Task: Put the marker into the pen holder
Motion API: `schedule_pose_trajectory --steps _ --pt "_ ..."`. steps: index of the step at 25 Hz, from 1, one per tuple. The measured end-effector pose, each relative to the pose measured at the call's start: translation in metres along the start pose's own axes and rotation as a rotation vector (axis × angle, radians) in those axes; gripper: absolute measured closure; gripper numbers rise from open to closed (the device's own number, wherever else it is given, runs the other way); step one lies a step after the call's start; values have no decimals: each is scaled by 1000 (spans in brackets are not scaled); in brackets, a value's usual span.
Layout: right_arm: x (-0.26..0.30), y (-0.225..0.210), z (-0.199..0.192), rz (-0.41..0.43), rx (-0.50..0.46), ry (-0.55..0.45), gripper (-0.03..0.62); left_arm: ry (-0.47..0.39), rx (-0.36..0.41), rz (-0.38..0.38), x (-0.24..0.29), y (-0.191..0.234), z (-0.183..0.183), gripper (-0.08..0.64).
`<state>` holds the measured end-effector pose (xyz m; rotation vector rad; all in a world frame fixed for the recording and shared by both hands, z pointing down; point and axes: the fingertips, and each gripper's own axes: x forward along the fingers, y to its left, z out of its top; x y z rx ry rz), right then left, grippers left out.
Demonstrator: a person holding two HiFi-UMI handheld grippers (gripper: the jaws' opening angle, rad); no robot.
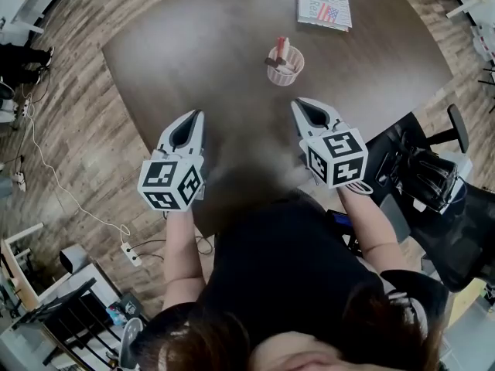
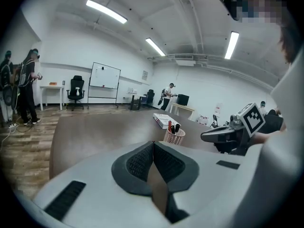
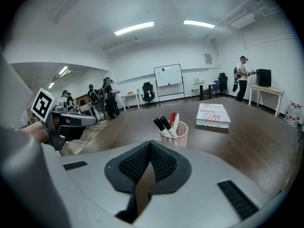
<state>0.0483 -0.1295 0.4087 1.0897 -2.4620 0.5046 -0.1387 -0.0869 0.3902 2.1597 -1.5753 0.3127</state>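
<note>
Marker (image 1: 283,49) in holder (image 1: 288,74); L+R jaws closed, empty

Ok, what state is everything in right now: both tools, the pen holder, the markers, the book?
left tool: shut, empty
right tool: shut, empty
pen holder: upright on the table, apart from both tools
markers: standing in the pen holder
book: closed, lying flat

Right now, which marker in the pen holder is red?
The red marker, standing between two black-capped markers and a white marker in the pink mesh pen holder.
</note>
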Motion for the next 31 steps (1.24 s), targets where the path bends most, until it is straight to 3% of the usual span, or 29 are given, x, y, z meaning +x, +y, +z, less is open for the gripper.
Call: schedule_pose_trajectory --steps 13,31 --pt "7 6 5 14 -17 18 577 -2 -70 54 -17 9 -18 531" --pt "11 1 13 35 -46 18 577 -13 -78 56 -14 5 -22 531"
